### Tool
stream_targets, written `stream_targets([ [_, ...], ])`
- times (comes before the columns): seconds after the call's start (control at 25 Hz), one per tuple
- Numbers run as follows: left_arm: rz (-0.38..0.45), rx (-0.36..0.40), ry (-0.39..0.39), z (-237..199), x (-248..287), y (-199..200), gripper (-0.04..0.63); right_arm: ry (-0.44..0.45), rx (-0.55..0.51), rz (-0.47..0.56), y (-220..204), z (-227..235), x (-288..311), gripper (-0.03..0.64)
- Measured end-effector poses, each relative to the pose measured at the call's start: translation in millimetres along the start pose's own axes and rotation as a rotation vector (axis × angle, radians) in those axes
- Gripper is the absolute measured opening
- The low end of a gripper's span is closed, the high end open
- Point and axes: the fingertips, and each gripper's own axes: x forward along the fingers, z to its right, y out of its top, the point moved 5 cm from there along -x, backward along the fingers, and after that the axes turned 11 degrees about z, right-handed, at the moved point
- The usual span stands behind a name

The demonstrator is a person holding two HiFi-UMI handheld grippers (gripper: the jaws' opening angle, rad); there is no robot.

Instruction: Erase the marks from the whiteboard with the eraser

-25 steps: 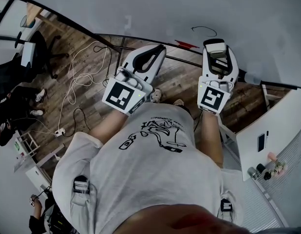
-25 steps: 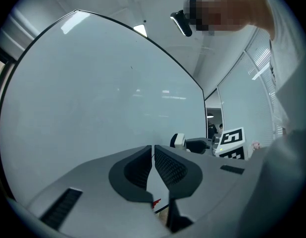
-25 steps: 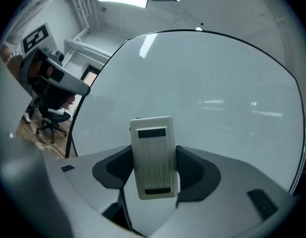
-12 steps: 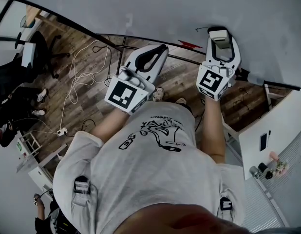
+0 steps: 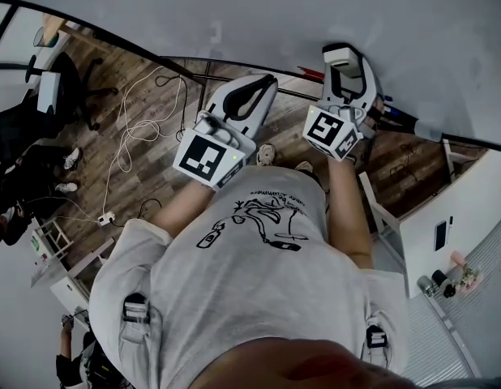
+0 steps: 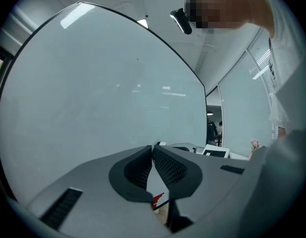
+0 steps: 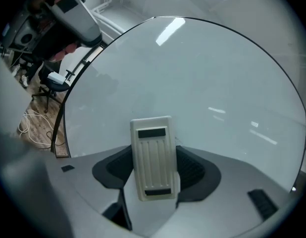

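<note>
The right tongs [image 7: 154,168] clamp the eraser [image 7: 151,143] so its pad apparently meets the whiteboard [image 7: 192,83] for wiping; the left tongs [image 6: 153,155], closed and empty, hang aside.

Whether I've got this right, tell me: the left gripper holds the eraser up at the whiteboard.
Not quite: it is the right gripper that holds the eraser up at the whiteboard. The right gripper view shows its jaws closed on it; the left gripper is shut on nothing.
</note>
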Motion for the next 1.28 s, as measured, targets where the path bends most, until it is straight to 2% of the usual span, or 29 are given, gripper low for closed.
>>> stream_targets([
  [0.28, -0.012, 0.003, 0.020, -5, -7, -1, 0.032, 0.108, -0.092, -0.007, -4, -48, 9, 0.267],
  [0.44, 0.006, 0.011, 0.020, -6, -8, 1, 0.032, 0.141, -0.080, -0.014, -4, -48, 9, 0.264],
  [0.56, 0.017, 0.014, 0.015, -6, -9, 2, 0.032, 0.102, -0.047, -0.003, 0, -27, 5, 0.264],
  [0.76, 0.020, 0.008, 0.002, -1, -7, 1, 0.032, -0.028, 0.014, 0.004, 7, 35, -8, 0.264],
  [0.88, 0.018, 0.008, -0.003, 0, -6, -1, 0.032, -0.073, 0.053, -0.001, 6, 58, -13, 0.264],
  [1.08, 0.007, 0.004, -0.009, -1, -8, 0, 0.032, -0.081, 0.047, -0.001, 9, 46, -10, 0.264],
  [1.28, 0.006, 0.010, -0.001, -8, -13, -1, 0.032, 0.017, -0.058, 0.004, 10, -6, 4, 0.265],
])
